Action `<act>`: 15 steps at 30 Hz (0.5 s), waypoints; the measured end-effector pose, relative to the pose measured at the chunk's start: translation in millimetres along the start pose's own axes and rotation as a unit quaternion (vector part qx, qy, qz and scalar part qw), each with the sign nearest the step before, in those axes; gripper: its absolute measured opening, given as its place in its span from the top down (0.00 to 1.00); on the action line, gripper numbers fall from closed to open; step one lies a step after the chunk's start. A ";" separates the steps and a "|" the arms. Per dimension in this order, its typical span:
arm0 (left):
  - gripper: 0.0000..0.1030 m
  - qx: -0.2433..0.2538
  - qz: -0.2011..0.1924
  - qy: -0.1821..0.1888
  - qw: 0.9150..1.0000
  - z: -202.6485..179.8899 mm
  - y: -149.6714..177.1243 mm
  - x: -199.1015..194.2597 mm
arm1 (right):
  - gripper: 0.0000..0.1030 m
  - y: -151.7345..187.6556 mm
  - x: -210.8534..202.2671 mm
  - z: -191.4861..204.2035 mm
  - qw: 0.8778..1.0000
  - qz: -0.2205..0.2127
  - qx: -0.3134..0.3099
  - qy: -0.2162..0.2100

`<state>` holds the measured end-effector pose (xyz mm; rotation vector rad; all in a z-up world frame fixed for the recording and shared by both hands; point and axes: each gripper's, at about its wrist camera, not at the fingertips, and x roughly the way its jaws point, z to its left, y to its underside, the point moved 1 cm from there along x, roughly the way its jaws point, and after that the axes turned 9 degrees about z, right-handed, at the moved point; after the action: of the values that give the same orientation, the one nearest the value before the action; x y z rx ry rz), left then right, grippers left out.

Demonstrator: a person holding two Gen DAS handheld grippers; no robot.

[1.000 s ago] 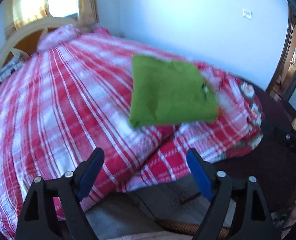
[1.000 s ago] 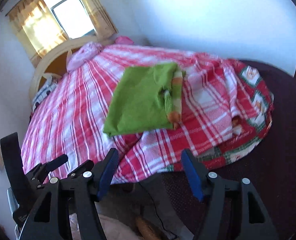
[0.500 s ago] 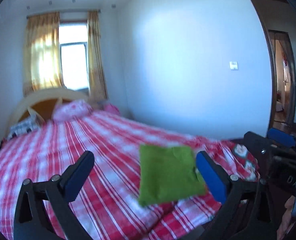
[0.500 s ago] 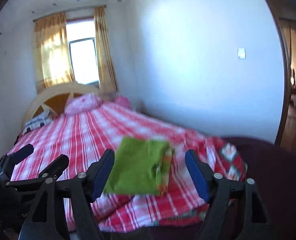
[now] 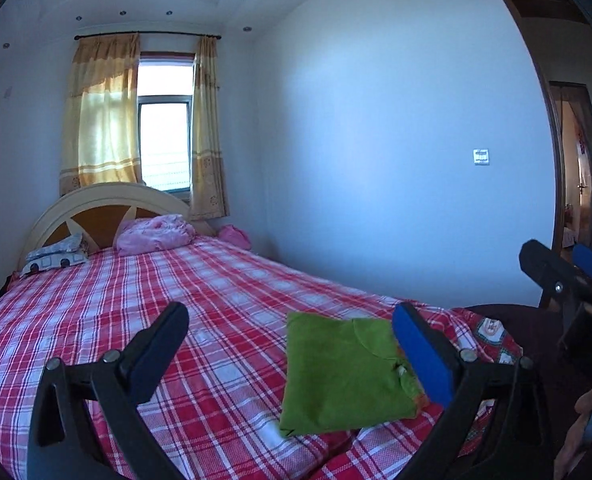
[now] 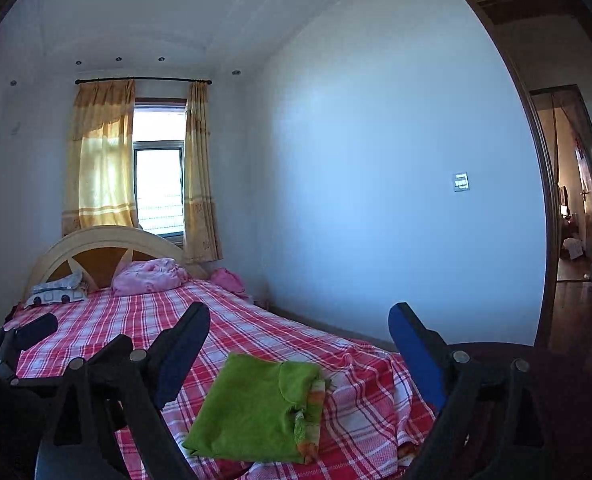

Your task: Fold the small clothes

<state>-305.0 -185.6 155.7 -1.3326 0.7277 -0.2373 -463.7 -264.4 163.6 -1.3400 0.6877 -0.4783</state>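
One green garment (image 6: 256, 408) lies folded into a flat rectangle near the foot of one bed (image 5: 96, 312), an orange-striped edge showing along its right side. Two grippers, left (image 5: 290, 350) and right (image 6: 299, 344), hang above it, touching nothing. Both have just been opening; their blue-padded jaws stand wide apart, empty. Two pillows (image 5: 156, 234) sit by the headboard.

We recorded the folded garment (image 6: 256, 408) on the bed (image 6: 144, 320), near its foot and toward the wall side. Pillows (image 6: 148, 276) lay at the far end before the headboard (image 6: 104, 240), the window (image 6: 158, 188) behind it. A doorway (image 6: 567, 216) stood right; what looked like clothing (image 6: 226, 278) lay beside the pillows.
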 end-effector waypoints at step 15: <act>0.00 0.000 0.001 0.004 1.000 -2.1 -1.7 -8.2 | 0.11 10.7 12.0 -4.0 0.999 0.038 0.007 0.004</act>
<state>-312.0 -183.2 160.1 -1.3314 0.7354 -0.2398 -458.6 -273.4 150.7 -1.2947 0.7380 -0.4281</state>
